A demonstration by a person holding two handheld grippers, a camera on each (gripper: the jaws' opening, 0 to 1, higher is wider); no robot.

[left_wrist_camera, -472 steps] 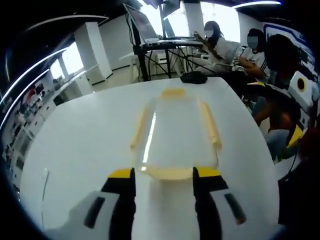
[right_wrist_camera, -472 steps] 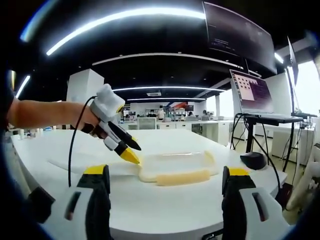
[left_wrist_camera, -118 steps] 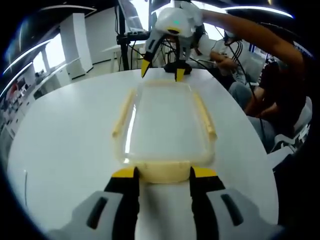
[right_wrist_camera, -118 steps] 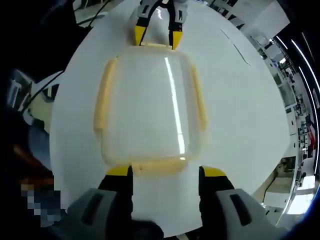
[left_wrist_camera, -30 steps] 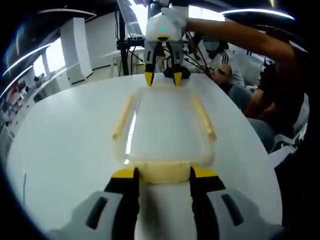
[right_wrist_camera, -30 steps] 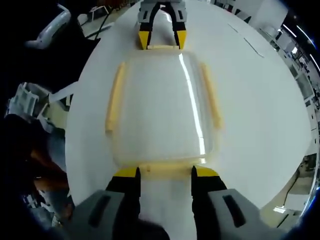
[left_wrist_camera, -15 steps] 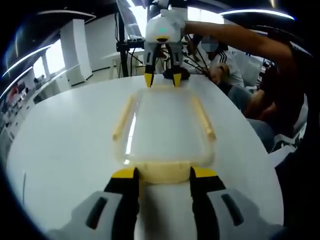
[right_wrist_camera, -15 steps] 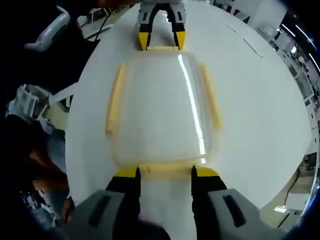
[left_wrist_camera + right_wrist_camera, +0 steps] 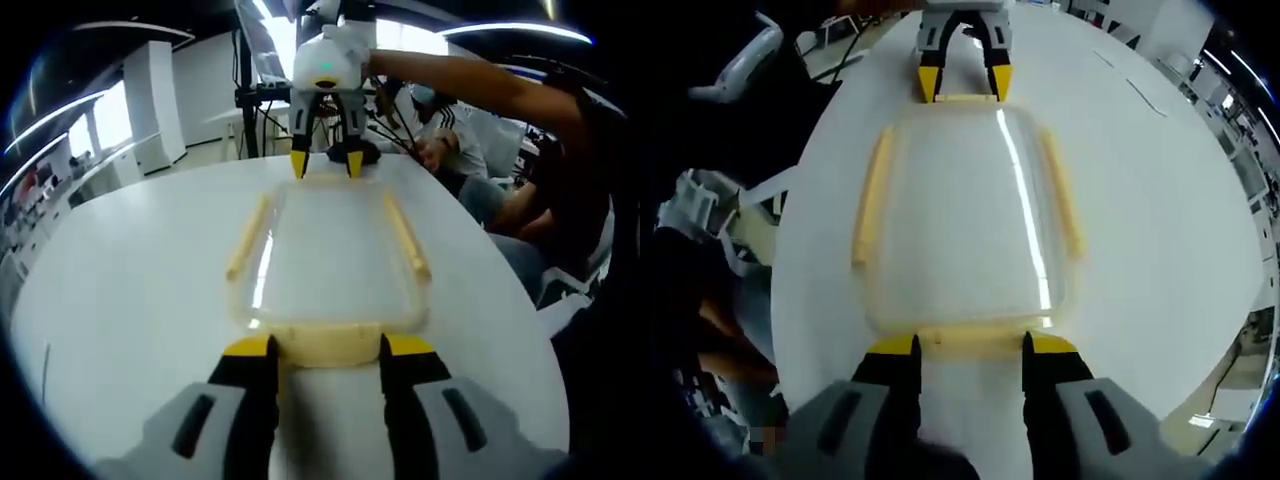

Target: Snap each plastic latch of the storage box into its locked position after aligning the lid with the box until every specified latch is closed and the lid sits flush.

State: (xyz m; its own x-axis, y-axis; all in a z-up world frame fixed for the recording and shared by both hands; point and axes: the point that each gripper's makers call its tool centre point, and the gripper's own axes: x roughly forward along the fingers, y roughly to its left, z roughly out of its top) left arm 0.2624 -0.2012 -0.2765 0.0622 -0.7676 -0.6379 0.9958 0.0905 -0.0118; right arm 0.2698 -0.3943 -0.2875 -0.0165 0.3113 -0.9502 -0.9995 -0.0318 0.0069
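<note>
We see the storage box (image 9: 330, 255) on the white worktop (image 9: 130, 290); our left claw (image 9: 324, 352) and right claw (image 9: 967, 350) straddle opposite end latches, jaws parted.

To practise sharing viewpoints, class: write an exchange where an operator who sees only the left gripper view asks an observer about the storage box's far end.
Operator: Is the far latch gripped?
Observer: No. In the right gripper view, the right hand-held gripper is open, and the end latch lies between its yellow tips.
Operator: Does the lid look square from above?
Observer: Looking down on it, the lid sits evenly between the two side latches, with only a glare streak across it.
</note>
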